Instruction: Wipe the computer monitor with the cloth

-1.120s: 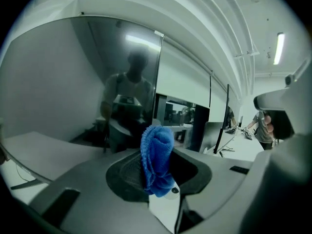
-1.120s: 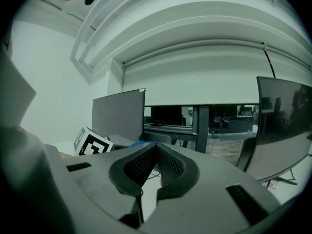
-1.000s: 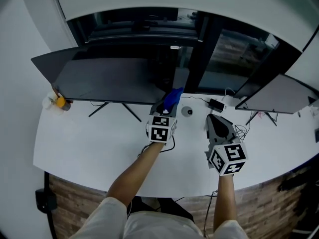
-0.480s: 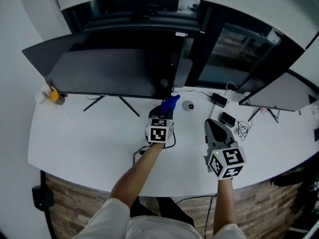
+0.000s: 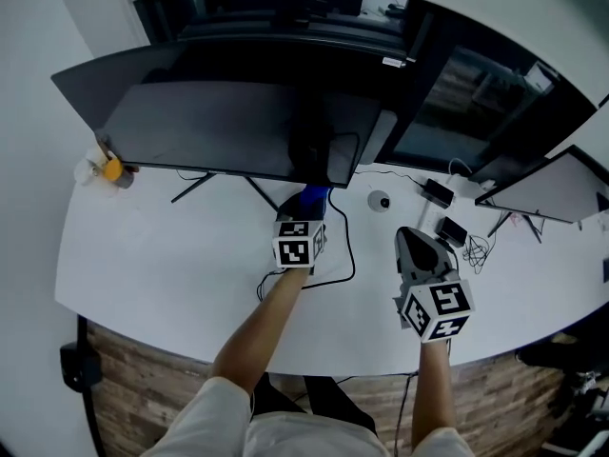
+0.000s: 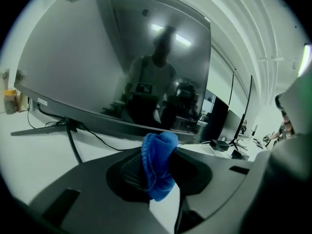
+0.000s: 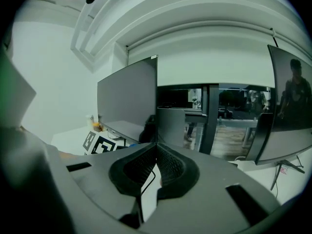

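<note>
**Cloth gripped, screen not wiped yet**

Left tool clamps the blue cloth, near the monitor's lower edge. Right tool is closed, empty, over the worktop. Next I'd guess: raise the cloth onto the screen.

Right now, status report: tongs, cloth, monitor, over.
Left tongs shut on blue cloth, low before the monitor. Right tongs shut, empty. Black cable loops on desk beneath.

Blue cloth, blk monitor, wht desk
</note>
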Motion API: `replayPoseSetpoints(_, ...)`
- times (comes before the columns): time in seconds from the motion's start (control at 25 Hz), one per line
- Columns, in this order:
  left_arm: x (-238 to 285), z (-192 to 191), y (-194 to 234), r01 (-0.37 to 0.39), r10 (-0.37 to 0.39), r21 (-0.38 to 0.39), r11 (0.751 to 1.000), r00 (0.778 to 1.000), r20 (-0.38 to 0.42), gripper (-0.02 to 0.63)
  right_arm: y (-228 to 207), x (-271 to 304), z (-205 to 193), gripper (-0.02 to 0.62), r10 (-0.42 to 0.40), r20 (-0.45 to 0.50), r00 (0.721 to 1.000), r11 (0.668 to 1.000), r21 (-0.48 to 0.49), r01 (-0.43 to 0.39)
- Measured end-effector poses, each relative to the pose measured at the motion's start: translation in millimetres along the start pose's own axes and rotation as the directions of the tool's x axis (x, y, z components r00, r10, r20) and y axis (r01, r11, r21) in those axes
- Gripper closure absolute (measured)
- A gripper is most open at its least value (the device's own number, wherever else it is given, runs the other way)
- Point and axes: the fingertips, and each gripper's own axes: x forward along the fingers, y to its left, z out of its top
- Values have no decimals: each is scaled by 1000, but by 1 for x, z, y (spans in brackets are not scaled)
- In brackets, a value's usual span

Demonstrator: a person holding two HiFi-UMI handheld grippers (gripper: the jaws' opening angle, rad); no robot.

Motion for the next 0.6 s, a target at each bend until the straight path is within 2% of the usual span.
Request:
replayPoseSetpoints(0.24, -23, 10, 62, -62, 63, -42, 997, 998, 17, 483, 35, 34, 19, 580, 42, 8, 999, 999, -14, -42)
replayPoseSetpoints(0.6, -74, 30, 199, -197, 198, -49, 979, 980, 14, 483, 123, 105, 50, 578, 128, 23, 991, 991, -30, -128)
